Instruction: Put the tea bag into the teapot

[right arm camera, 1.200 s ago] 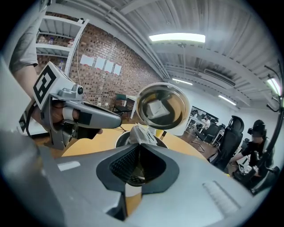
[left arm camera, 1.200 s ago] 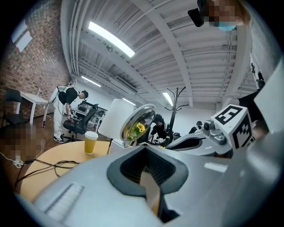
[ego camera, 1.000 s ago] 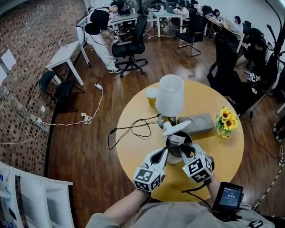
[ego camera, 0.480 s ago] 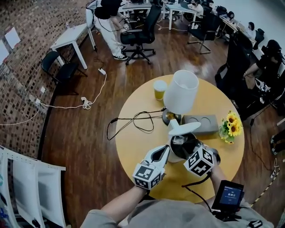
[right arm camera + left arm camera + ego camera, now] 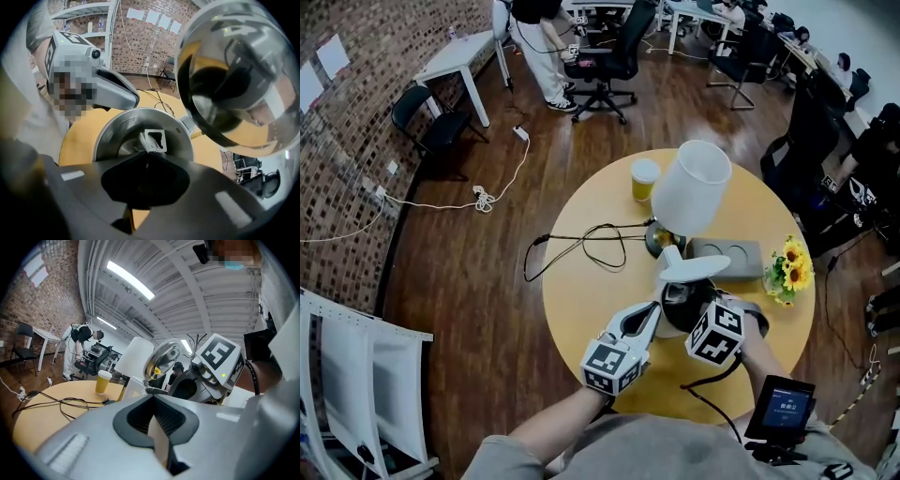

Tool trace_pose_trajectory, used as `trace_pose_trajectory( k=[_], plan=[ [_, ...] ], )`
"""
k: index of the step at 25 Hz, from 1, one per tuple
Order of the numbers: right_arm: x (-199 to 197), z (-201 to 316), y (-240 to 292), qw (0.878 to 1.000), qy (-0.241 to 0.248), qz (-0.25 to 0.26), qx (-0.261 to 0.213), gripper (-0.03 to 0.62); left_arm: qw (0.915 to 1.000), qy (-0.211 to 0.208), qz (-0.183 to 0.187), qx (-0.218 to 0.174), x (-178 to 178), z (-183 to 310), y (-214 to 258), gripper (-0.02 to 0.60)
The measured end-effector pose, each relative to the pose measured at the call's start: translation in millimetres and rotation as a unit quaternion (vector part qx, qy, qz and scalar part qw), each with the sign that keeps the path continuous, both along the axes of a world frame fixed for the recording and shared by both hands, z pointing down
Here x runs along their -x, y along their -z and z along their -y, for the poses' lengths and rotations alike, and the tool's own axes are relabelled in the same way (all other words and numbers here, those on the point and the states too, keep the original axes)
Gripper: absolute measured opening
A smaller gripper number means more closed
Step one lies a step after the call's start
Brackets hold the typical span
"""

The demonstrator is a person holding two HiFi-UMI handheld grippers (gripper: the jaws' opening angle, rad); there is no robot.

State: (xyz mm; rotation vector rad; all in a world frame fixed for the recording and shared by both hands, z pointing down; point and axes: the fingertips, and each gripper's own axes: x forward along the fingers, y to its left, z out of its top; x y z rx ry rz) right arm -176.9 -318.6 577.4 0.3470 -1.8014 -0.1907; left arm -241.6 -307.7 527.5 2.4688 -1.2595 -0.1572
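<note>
A dark round teapot (image 5: 679, 302) stands at the table's near side, its hinged lid (image 5: 694, 270) tipped up and open. My right gripper (image 5: 697, 315) is at the pot's right front. In the right gripper view it (image 5: 146, 157) is shut on the tea bag's white paper tag (image 5: 153, 140), held right over the pot's steel opening (image 5: 108, 136), under the glass lid (image 5: 234, 79). The bag itself is hidden. My left gripper (image 5: 653, 311) sits just left of the pot. Its jaws (image 5: 154, 405) are together with a thin pale sliver between them; I cannot tell what it is.
On the round yellow table (image 5: 581, 300) a lamp with a white shade (image 5: 691, 187) stands behind the pot, its black cord (image 5: 581, 246) trailing left. A cup of yellow drink (image 5: 644, 179), a grey tray (image 5: 727, 257) and sunflowers (image 5: 792, 269) lie further back. A phone (image 5: 780, 409) hangs by my right arm.
The white tag that showed above the pot's mouth a second ago is now hidden behind the right gripper, which has closed in on the pot. The left gripper has barely moved.
</note>
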Motion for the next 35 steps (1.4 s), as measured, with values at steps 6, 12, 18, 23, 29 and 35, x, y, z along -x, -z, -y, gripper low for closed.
trace_pose_trajectory(
  k=[6, 12, 18, 23, 29, 35],
  plan=[
    [1.3, -2.0, -3.7, 0.999, 0.016, -0.029, 0.01, 0.026, 1.0, 0.006, -0.004, 0.0, 2.4, -1.9, 2.4, 0.002],
    [1.4, -1.6, -4.1, 0.999, 0.02, -0.045, 0.011, 0.031, 0.9999, 0.012, -0.007, 0.0, 7.7, -1.0, 2.9, 0.002],
    [1.6, -1.1, -5.0, 0.999, 0.013, -0.037, 0.018, 0.052, 0.9998, 0.015, -0.009, 0.002, 11.1, -0.6, 1.2, 0.002],
    [5.6, 2.3, -3.2, 1.0, 0.0, -0.009, 0.003, 0.052, 0.9999, 0.015, -0.008, -0.001, 12.2, -0.2, 2.6, 0.002],
    [5.3, -0.2, 23.8, 0.993, -0.054, 0.101, -0.04, 0.028, 0.9999, 0.005, 0.003, -0.008, 1.0, -10.5, 21.8, 0.002],
    [3.1, -0.3, 65.3, 0.962, -0.109, 0.212, -0.129, 0.011, 0.9993, -0.006, 0.027, -0.027, -9.1, -15.2, 43.7, 0.002]
  ],
)
